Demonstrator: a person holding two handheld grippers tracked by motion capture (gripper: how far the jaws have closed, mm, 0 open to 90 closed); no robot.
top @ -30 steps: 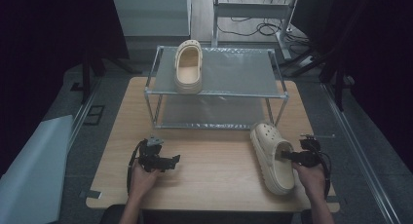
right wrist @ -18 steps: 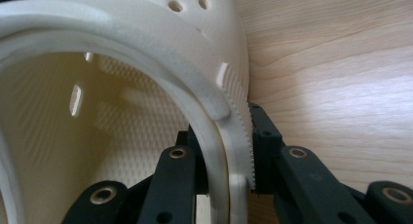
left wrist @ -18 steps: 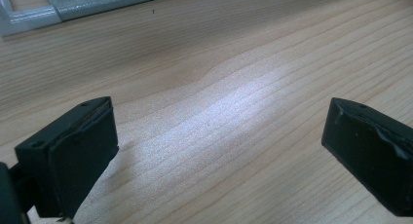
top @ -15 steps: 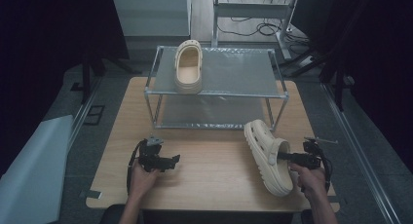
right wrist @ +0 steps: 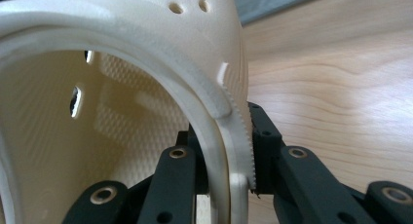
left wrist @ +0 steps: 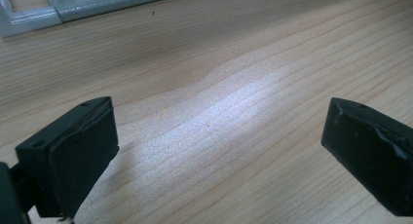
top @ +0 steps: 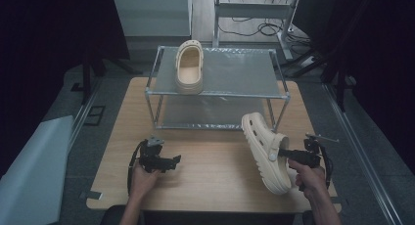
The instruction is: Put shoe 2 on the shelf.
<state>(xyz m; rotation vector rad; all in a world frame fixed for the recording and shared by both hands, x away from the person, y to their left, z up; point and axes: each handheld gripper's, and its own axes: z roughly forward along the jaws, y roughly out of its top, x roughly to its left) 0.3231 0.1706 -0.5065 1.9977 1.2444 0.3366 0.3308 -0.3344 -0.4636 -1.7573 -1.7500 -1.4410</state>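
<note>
Clamping down hard, the right gripper (top: 283, 154) has its 2 black jaws pinched on the side wall of a cream clog (top: 265, 150), one jaw inside the shoe and one outside against the ridged rim. From the right gripper view the clog (right wrist: 146, 87) looms large, its textured inner lining and vent holes right up close, the rim squeezed between the jaws of the right gripper (right wrist: 229, 175). On the high view that clog sits at the near right of the tabletop (top: 220, 171), angled with its toe pointing far and left toward the rack; whether its sole is touching the wood or lifted just off it, I cannot tell. The person's right hand (top: 311, 178) wraps the handle behind it.

Over on the left, the left gripper (top: 172, 160) rests low over the near left part of the tabletop, held in the left hand (top: 143, 178). Its jaws stand wide apart with nothing between them, and the left gripper view shows bare wood grain under the left gripper (left wrist: 219, 146).

Farther out, a metal rack (top: 218, 94) with 2 grey shelves stands at the far side of the tabletop. A second cream clog (top: 189, 67) lies on the top shelf, at its left end, toe pointing far. The held clog is just near and right of the rack's right front leg.
</note>
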